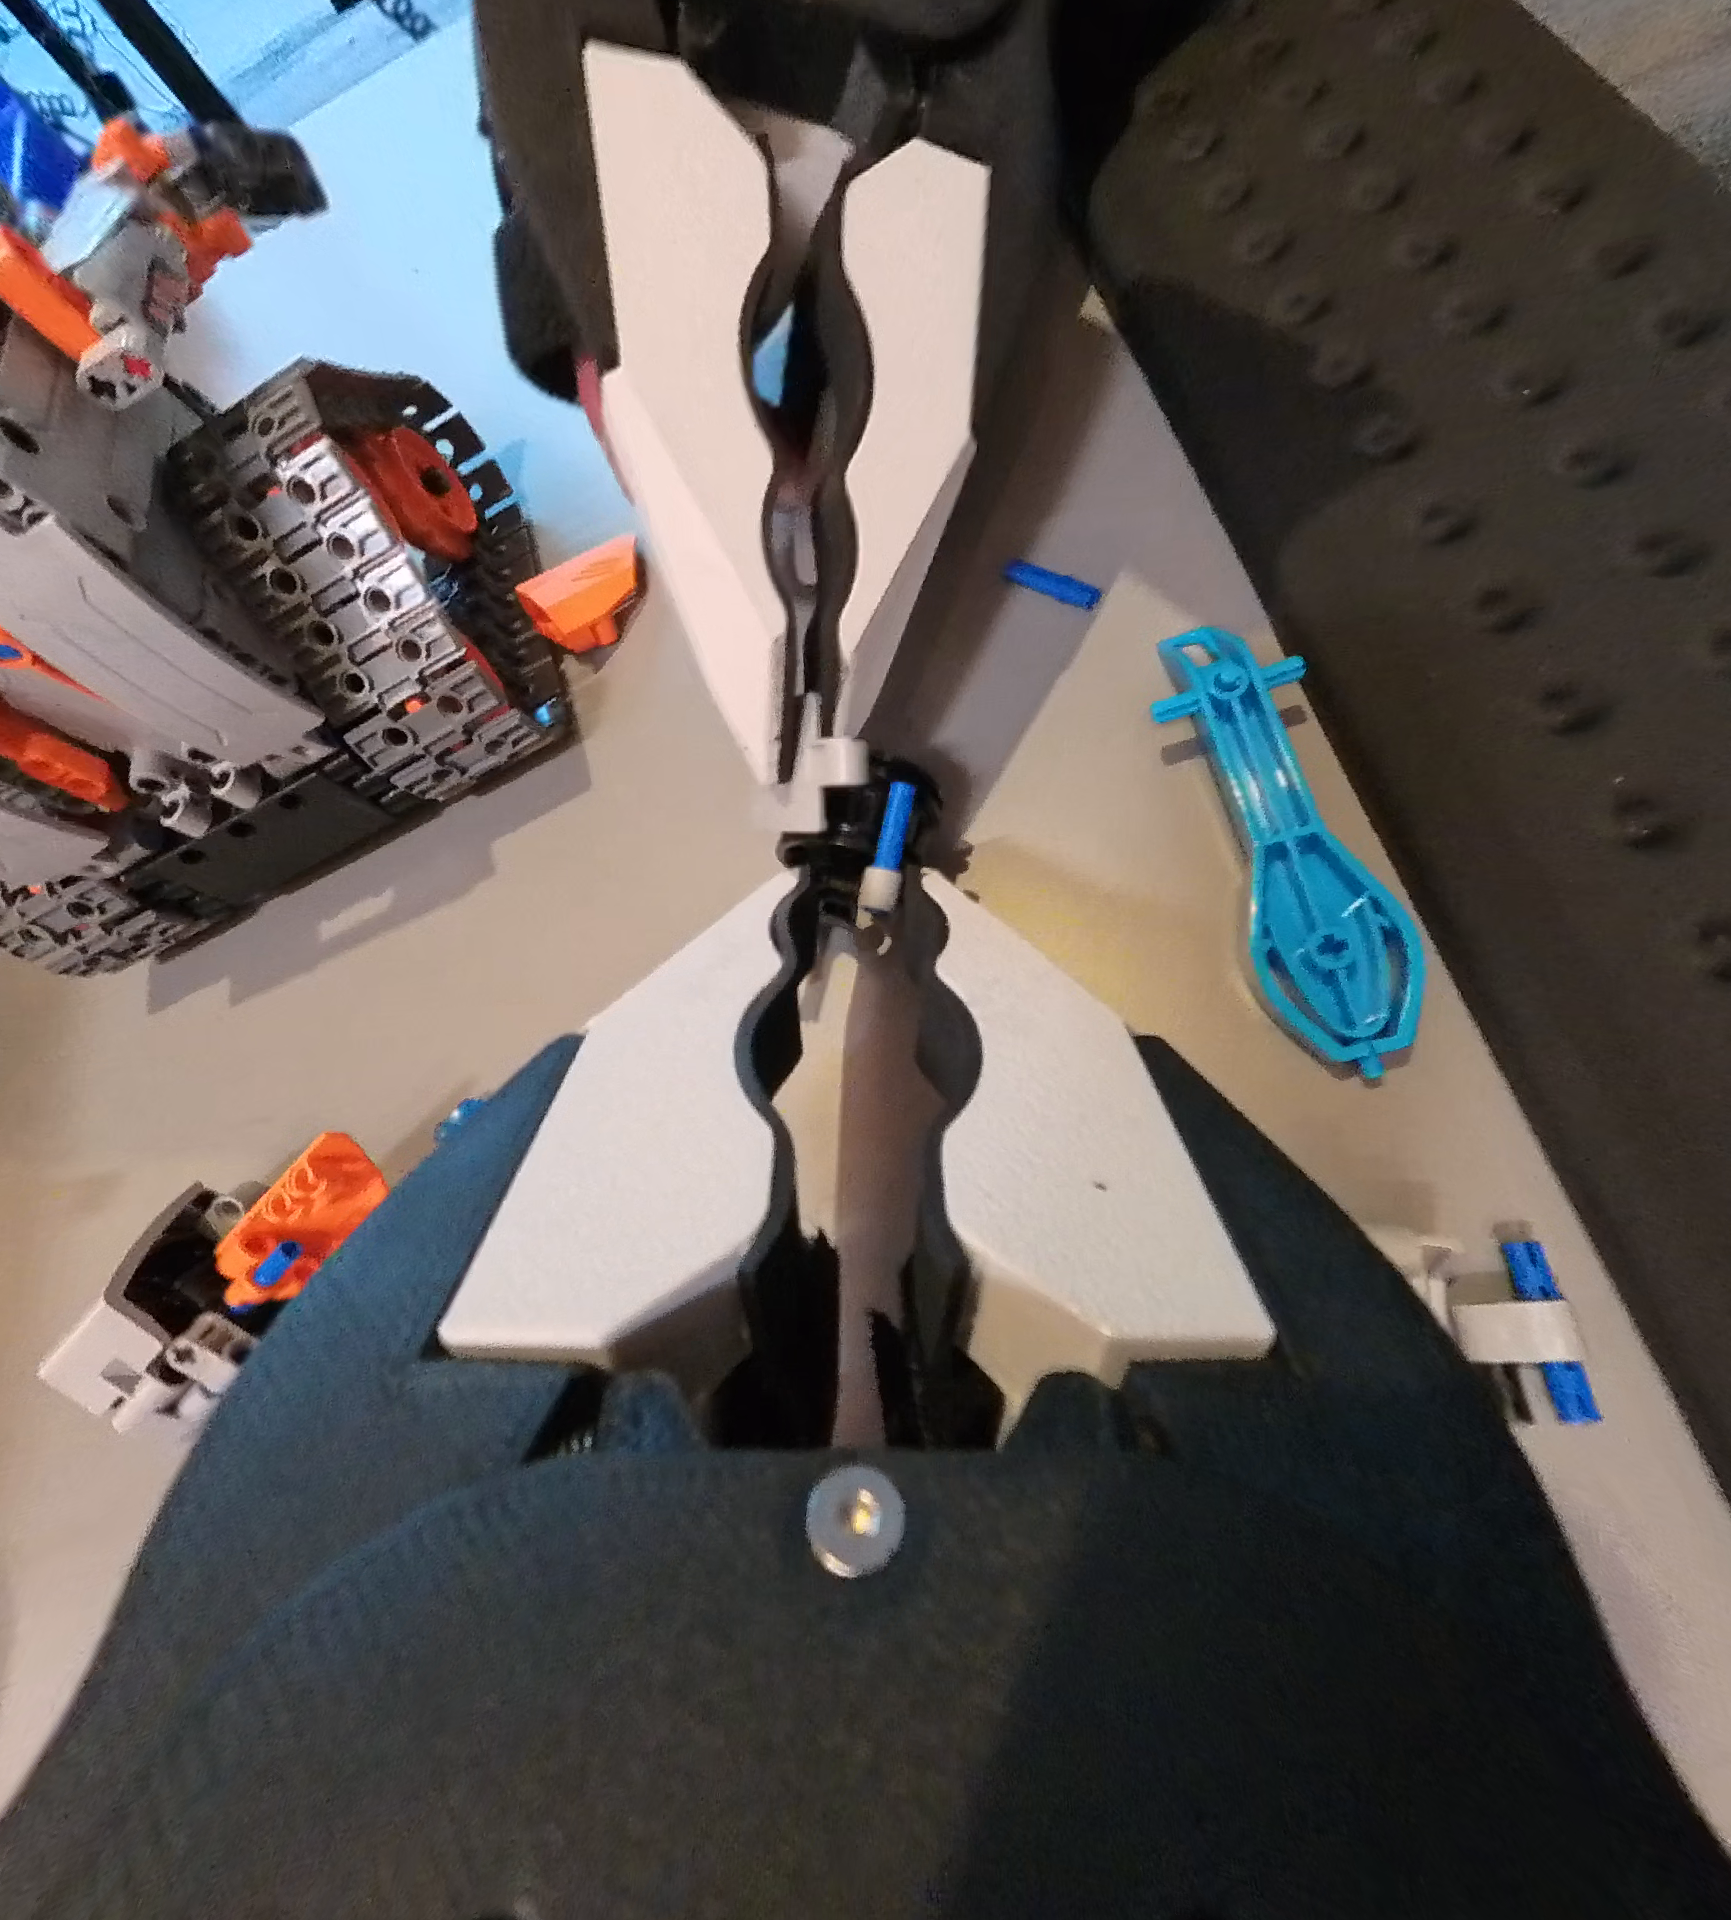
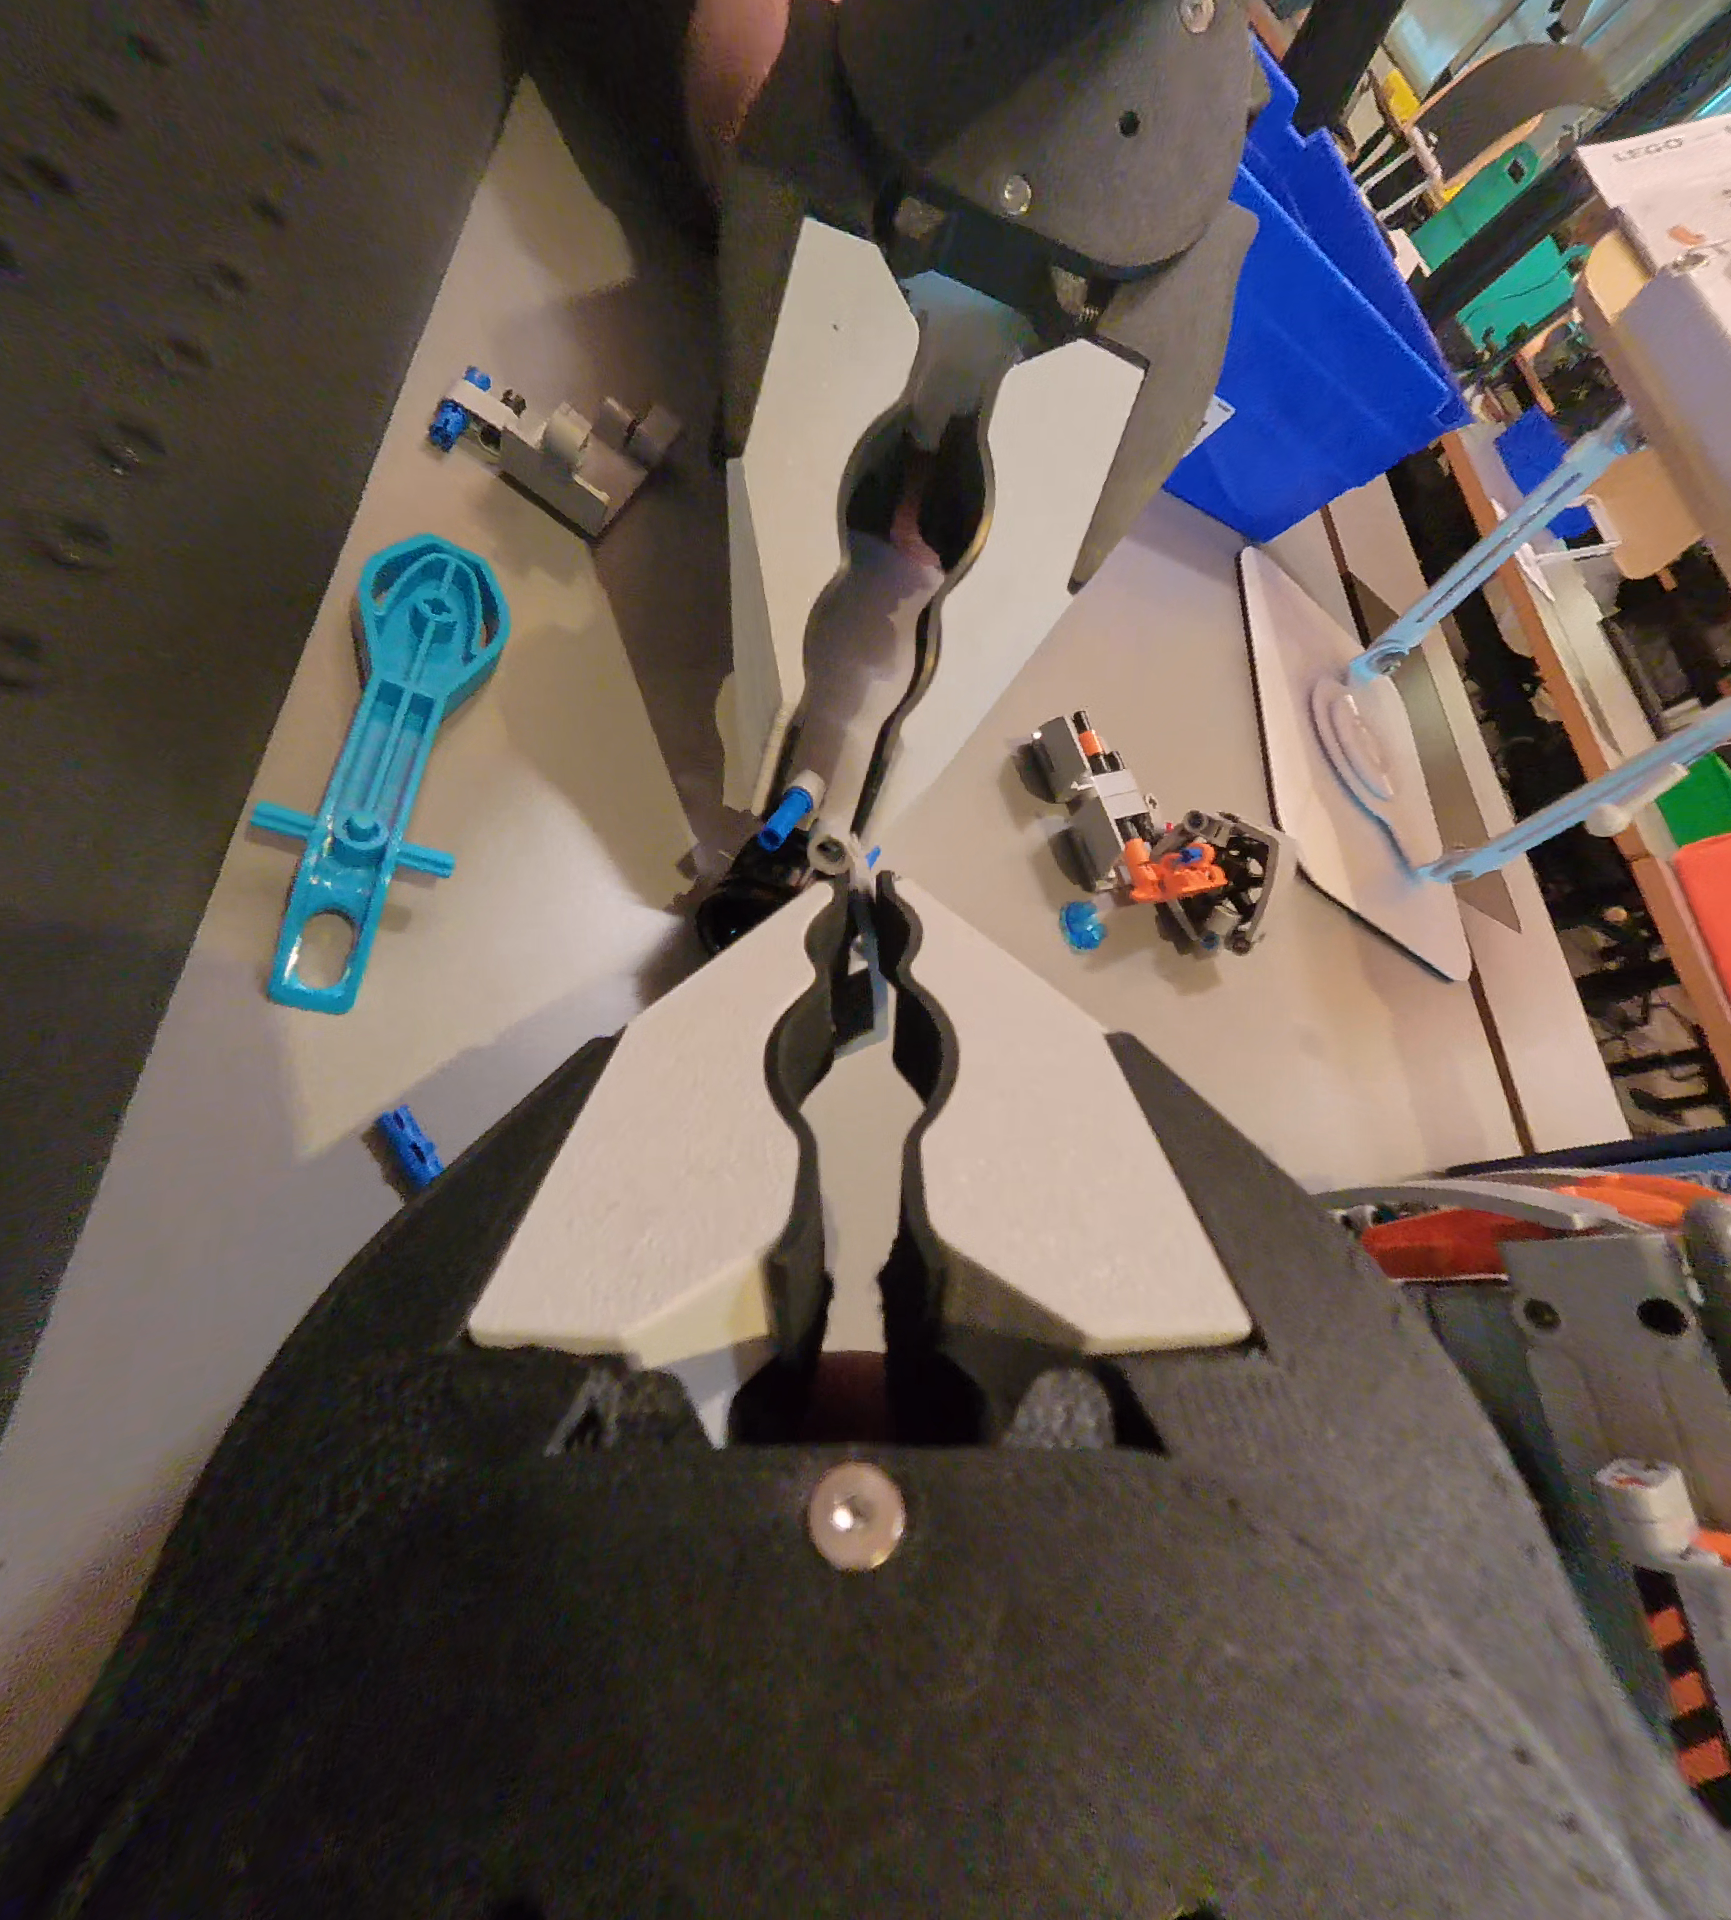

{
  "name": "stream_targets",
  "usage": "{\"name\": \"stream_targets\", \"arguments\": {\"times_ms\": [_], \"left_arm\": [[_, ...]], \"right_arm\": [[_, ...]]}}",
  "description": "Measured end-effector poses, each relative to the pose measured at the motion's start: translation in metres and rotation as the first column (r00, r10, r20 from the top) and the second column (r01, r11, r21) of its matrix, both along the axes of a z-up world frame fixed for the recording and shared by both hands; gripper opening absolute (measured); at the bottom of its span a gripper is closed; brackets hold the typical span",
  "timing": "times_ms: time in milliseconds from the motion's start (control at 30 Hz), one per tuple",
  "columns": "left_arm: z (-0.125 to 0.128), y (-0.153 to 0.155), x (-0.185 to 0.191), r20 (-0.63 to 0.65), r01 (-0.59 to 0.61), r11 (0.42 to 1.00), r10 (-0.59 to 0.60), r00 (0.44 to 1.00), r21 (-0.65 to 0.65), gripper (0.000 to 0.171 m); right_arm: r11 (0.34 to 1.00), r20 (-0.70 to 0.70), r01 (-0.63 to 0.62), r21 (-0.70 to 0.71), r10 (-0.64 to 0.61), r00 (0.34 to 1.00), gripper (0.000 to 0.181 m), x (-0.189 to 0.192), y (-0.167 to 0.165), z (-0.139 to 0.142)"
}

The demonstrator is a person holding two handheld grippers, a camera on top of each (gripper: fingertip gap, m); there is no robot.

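Grey tabletop [image 1: 217, 1091] is lying beneath both tongs. Left tongs [image 1: 845, 914] and right tongs [image 2: 866, 904] are each pinching one small brick piece [image 1: 871, 831], tip to tip. It is looking light, stiff and fiddly, best nipped at its ends.

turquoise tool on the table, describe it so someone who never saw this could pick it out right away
Start at the dark dimpled mat along the pale table's edge. Beside it, left of where the two grippers meet in the right wrist view, lies the turquoise tool. It is a flat, one-piece openwork handle with a rounded head and a short crossbar, far bigger than the small blue pins and grey brick assemblies nearby.

Both grippers [image 1: 845, 914] [image 2: 866, 904]: black bodies, white wavy-edged fingers, silver screw.
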State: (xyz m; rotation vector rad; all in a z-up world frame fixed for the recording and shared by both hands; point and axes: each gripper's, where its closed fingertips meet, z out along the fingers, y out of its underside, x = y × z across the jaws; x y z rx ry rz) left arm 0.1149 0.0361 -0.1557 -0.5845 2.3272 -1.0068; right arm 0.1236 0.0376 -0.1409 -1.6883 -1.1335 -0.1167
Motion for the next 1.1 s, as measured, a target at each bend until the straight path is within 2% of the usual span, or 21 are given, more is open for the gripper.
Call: {"name": "stream_targets", "arguments": {"times_ms": [267,633,867,1100], "left_arm": [[0.0002,0.0037,0.0019,-0.034,-0.016,0.998,0.014,0.999,-0.054,0.014],[0.0013,0.0058,0.0025,-0.101,-0.023,0.988,0.008,0.995,-0.15,0.014],[-0.0002,0.0063,0.0008,-0.114,0.015,0.991,-0.031,0.993,-0.136,0.015],[0.0003,0.0077,0.0009,-0.154,0.047,0.983,-0.075,0.985,-0.178,0.015]], "right_arm": [[0.994,0.169,0.0,0.113,-0.019,0.985,0.001,-0.0036,0.0028,0.0006],[0.992,0.183,0.0,0.13,-0.024,0.983,0.0,-0.0023,0.0031,0.0011],[0.985,0.265,-0.024,0.173,-0.023,0.964,0.0,-0.006,0.0023,0.0002],[0.981,0.291,-0.034,0.193,-0.024,0.956,0.0,-0.009,0.0031,0.0012]]}}
